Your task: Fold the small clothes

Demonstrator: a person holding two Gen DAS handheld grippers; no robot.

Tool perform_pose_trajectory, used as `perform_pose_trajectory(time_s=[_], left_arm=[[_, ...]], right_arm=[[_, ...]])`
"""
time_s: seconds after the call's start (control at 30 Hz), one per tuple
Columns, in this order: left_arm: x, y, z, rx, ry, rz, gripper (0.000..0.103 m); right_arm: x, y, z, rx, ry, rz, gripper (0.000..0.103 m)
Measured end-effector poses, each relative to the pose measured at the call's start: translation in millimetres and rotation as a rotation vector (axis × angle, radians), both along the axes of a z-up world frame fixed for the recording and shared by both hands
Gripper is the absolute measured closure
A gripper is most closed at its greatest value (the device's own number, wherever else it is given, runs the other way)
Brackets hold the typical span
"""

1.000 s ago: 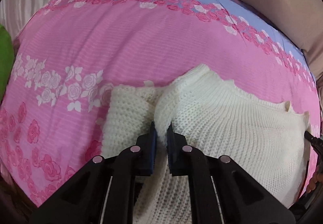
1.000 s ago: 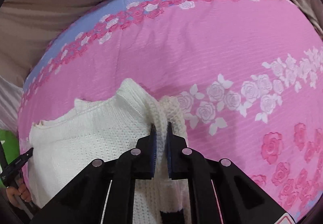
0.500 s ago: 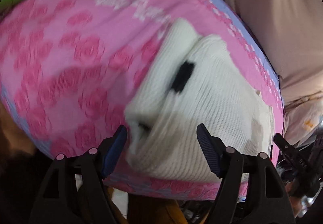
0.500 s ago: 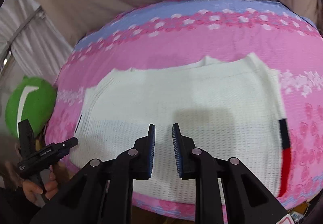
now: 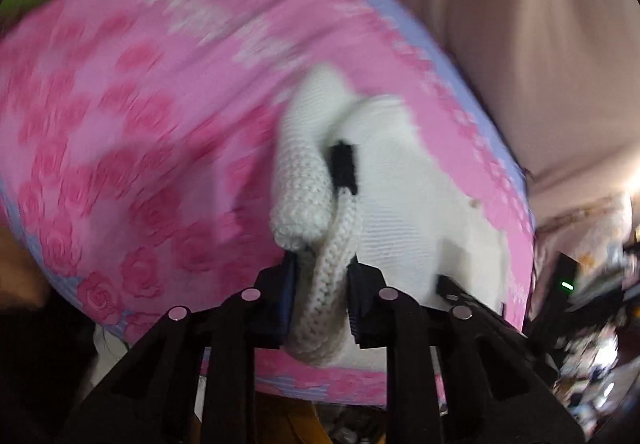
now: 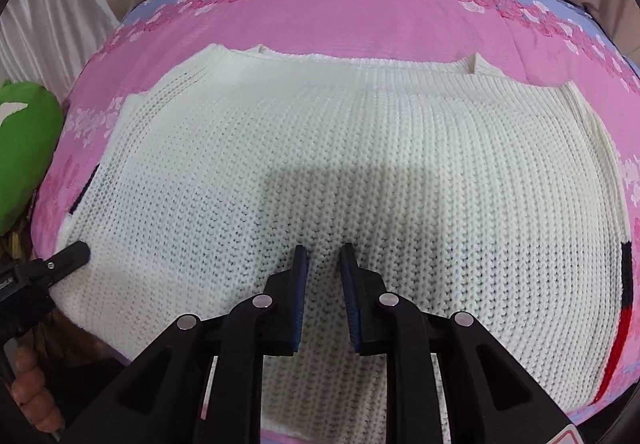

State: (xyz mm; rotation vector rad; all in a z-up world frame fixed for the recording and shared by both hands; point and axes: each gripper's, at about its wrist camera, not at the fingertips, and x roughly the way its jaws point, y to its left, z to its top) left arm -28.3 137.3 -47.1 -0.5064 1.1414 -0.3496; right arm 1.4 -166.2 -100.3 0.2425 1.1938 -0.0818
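Left wrist view, blurry: left gripper (image 5: 322,294) has just been closing and pinches a rolled knit edge of the white sweater (image 5: 384,212), which lies on the pink rose-print bedspread (image 5: 132,132) near its front edge; a small black patch (image 5: 343,164) shows on the knit. Right wrist view: right gripper (image 6: 323,286) sits low over the sweater (image 6: 320,148), which is spread flat on the bedspread (image 6: 360,16); jaws slightly apart, pinching nothing visible. Left gripper's finger (image 6: 68,254) reaches the sweater's left edge; green plush (image 6: 24,148) at left.
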Motion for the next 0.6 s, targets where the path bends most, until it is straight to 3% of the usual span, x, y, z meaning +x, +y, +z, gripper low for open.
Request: perform_pose_trajectory(time_s=[0.1,0.17,0.23,0.33,0.4,0.47,0.53,0.6], left_arm=[[-15,-61,64,0.018,-0.177,-0.185,0.084],[-26,-107,93,0.027,-0.273,-0.318,0.084],[-35,-148,106,0.014,-0.318,-0.431,0.084],[-51,-221,95,0.061,-0.354,-0.611,0.083],[-61,-276,55,0.157,-0.298,-0.748,0.081],[-69,-307,13,0.275,-0.238,-0.815,0.078],[-81,-310,2,0.311,-0.258,-0.821,0.074],[-94,-297,14,0.323,-0.332,-0.812,0.06]], right_arm=[[-3,-11,-1,0.066,-0.018,-0.019,0.084],[-11,-22,6,0.13,-0.023,-0.062,0.084],[-31,-44,25,0.175,-0.077,-0.126,0.083],[-75,-92,51,0.176,-0.15,-0.238,0.076],[-108,-131,58,0.163,-0.165,-0.333,0.072],[-137,-164,56,0.149,-0.149,-0.417,0.071],[-163,-190,53,0.134,-0.12,-0.495,0.069],[-179,-203,56,0.144,-0.124,-0.521,0.064]])
